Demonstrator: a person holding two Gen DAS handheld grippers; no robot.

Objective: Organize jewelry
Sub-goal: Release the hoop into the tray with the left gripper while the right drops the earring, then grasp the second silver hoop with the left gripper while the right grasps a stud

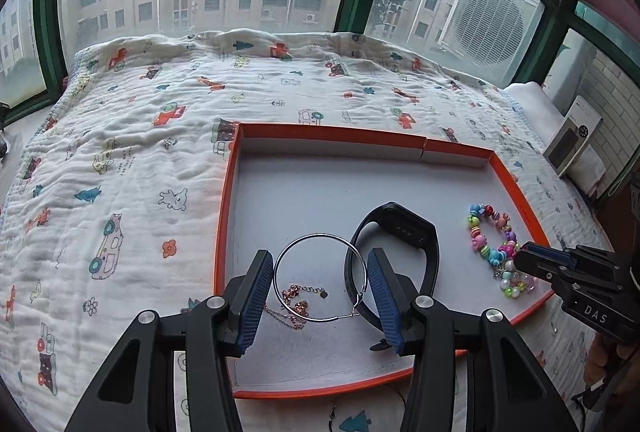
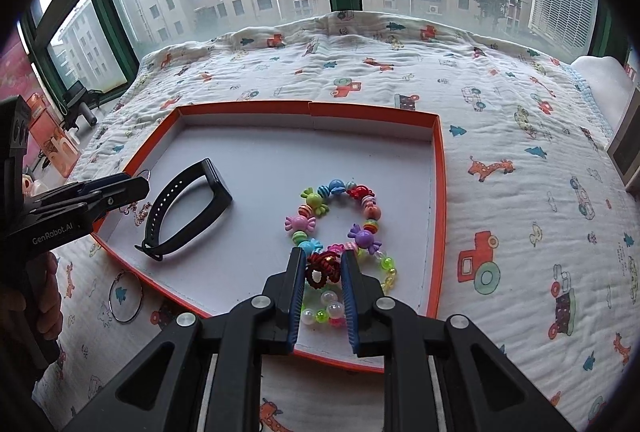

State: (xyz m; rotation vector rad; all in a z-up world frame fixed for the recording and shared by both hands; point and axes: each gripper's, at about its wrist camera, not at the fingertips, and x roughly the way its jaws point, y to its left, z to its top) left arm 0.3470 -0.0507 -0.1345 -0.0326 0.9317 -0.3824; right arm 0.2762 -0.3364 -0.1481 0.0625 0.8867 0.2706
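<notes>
- Our right gripper hangs low over the near right part of the orange-rimmed tray, its jaws pinching a small dark red braided ring, most likely a hair tie or cord bracelet.
- That red piece sits directly above the candy-bead bracelet, which lies flat on the tray floor, so a release here would, in our judgement, drop it onto the beads.
- Our left gripper has its jaws spread wide, one on each side of the large silver hoop earring; the hoop lies flat in the tray between the pads, seemingly free of them.
- A rose-gold chain lies bunched partly inside that hoop, near the left jaw.
- The black smart band lies just right of the hoop, its strap running under the right pad of the left gripper.
- A second silver hoop rests on the printed blanket outside the tray's near left rim; the left gripper is clearly nearer to it.
- We judge the tray's far half the safer spot for whatever comes next.
</notes>
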